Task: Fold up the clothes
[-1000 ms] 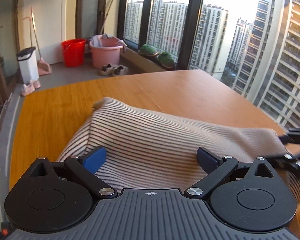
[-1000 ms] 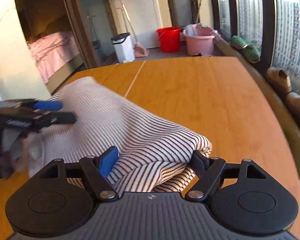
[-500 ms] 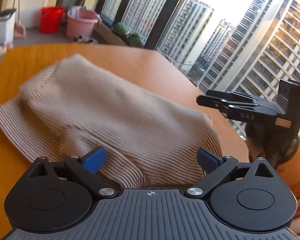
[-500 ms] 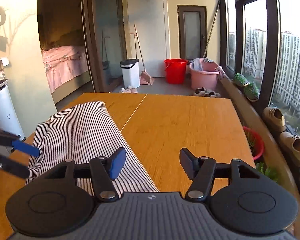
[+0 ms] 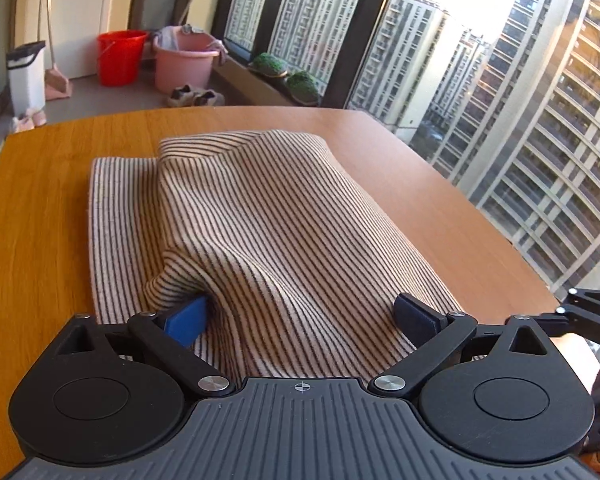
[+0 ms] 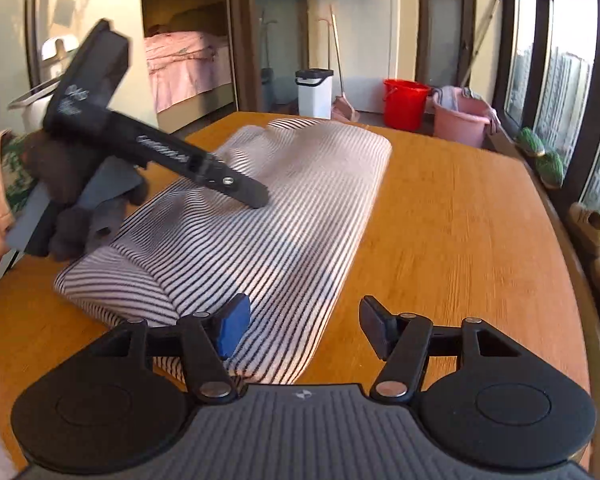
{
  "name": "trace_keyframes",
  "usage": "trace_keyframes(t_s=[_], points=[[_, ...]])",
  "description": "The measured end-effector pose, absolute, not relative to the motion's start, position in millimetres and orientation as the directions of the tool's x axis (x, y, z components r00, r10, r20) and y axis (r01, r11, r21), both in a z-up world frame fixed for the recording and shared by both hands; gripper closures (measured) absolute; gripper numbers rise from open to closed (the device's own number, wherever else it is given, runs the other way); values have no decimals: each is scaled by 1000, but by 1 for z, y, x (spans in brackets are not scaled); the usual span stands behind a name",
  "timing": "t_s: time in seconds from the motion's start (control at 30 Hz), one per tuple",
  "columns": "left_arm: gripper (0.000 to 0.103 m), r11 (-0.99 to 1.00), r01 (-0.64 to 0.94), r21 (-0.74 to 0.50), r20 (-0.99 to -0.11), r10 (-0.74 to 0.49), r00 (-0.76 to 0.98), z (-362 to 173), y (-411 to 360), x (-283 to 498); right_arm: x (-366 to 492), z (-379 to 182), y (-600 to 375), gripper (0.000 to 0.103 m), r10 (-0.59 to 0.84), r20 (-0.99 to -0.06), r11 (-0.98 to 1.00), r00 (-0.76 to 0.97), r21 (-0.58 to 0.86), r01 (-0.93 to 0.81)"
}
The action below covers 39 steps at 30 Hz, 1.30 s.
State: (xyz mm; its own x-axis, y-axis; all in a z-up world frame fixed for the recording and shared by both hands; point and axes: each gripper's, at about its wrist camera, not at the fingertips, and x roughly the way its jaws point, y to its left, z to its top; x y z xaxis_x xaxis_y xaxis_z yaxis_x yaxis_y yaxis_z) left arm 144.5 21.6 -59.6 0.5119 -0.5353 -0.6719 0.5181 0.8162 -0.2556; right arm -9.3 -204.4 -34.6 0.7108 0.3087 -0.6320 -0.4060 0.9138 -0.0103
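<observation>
A cream garment with thin dark stripes [image 5: 268, 216] lies folded into a long bundle on the wooden table [image 5: 32, 220]. My left gripper [image 5: 300, 316] is open wide at its near end, and the blue left pad [image 5: 186, 318] is tucked under a raised fold. In the right wrist view the garment [image 6: 284, 208] runs away to the left. My right gripper [image 6: 304, 330] is open over its near right corner, the left pad [image 6: 234, 328] above cloth and the right pad above bare wood. The left gripper [image 6: 252, 196], held by a gloved hand [image 6: 72, 184], rests low on the cloth.
Beyond the table's far edge stand a red bucket [image 5: 120, 58], a pink basin [image 5: 184, 64], a white bin [image 5: 26, 76] and shoes [image 5: 194, 98]. Tall windows run along the right side. A doorway with a bed [image 6: 188, 64] lies to the left.
Both grippers had lifted off the garment half a second ago. Now they are back low at its near end, and the garment lies flatter and longer than a second ago.
</observation>
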Motion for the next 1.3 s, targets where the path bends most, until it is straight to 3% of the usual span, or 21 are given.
trace_keyframes(t_s=[0.07,0.2,0.33,0.43,0.47,0.5,0.53,0.63,0.7,0.83,0.97,1.07,1.2,1.23,1.27,1.3], points=[[2,818,527,-231,-668,-527,525,-53,29,134,-29,-18,-191,36,297,-574,888,763,-127,-441],[2,848,513,-132,-653,-464,599,-41,62,99,-62,-5,-157,31,424,-544,755,724,-229,-615],[1,879,473,-60,-631,-401,665,-26,93,70,-84,-38,-108,31,426,-593,577,683,-402,-710],[0,879,476,27,-589,-370,718,-12,105,44,-89,-58,-86,30,394,-537,496,746,-560,-664],[0,874,481,61,-572,-365,735,-8,107,36,-89,-62,-81,32,392,-511,481,765,-595,-644],[0,865,491,101,-551,-362,751,-4,106,34,-86,-63,-77,44,384,-510,476,770,-605,-638],[0,852,504,142,-532,-364,764,-4,103,28,-83,-65,-74,48,376,-510,472,774,-613,-633],[0,770,572,283,-482,-402,779,-5,90,6,-74,-54,-70,66,382,-542,518,749,-545,-659],[0,673,644,365,-470,-463,751,-14,77,-9,-58,-34,-79,76,401,-574,611,714,-413,-675],[0,500,699,511,-491,-498,715,-45,49,-30,-29,-5,-110,79,454,-605,747,654,-142,-650],[0,368,627,687,-434,-484,760,-83,17,-27,-15,3,-135,80,502,-618,789,605,41,-613],[0,348,622,701,-406,-522,750,-95,-3,-11,-11,6,-147,81,542,-616,783,572,123,-609],[0,335,637,694,-385,-575,722,-105,-22,0,-12,18,-168,79,561,-562,774,609,94,-626],[8,335,649,683,-388,-586,711,-105,-23,-2,-17,25,-176,76,557,-542,780,629,80,-621],[14,334,661,671,-392,-597,700,-105,-23,-3,-19,32,-186,65,529,-520,799,671,39,-600],[27,334,673,660,-395,-608,689,-105,-24,-5,-21,39,-196,53,499,-496,817,710,-2,-576]])
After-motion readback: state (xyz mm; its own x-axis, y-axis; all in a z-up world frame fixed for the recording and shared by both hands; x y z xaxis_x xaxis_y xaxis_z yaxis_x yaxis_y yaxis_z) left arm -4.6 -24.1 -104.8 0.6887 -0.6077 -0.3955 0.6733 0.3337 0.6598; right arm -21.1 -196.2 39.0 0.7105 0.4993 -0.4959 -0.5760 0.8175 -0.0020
